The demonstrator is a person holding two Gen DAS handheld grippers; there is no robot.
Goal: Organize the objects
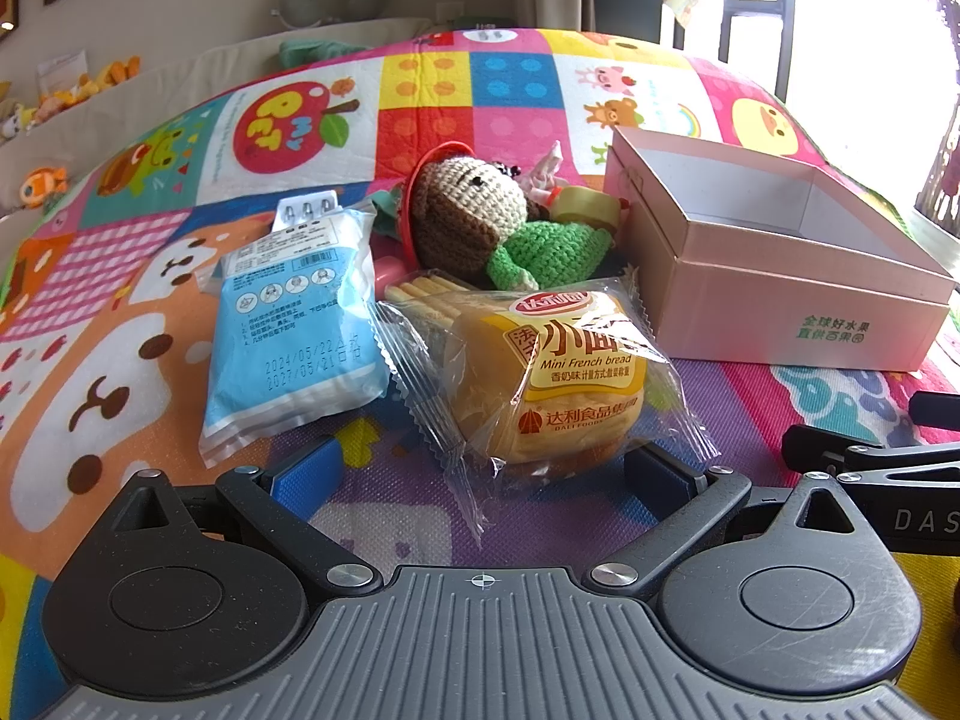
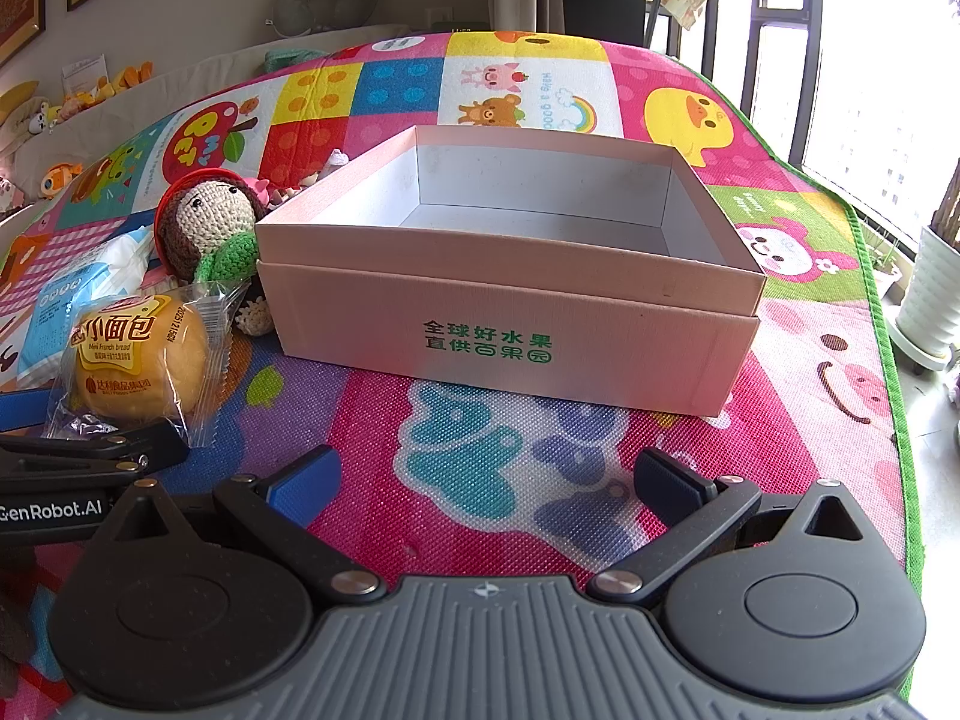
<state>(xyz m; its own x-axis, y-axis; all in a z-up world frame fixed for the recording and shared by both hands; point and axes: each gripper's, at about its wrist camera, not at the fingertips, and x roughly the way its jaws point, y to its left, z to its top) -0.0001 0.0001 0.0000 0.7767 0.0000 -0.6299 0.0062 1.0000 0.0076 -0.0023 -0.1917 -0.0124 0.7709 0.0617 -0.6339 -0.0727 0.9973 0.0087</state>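
Left tongs (image 1: 480,468) gape wide around the wrapped mini French bread (image 1: 552,378); close on the bun itself, not the film. Right tongs (image 2: 486,480) spread too, facing the empty pink box (image 2: 510,312) at right.

Each gripper has a ribbed grey body with a small crosshair mark, two round black housings, black link arms with silver screws, and blue ribbed pads (image 1: 309,471). The left gripper (image 1: 480,474) reads "GenRobot.AI" on its side; the right gripper (image 2: 486,480) matches it.
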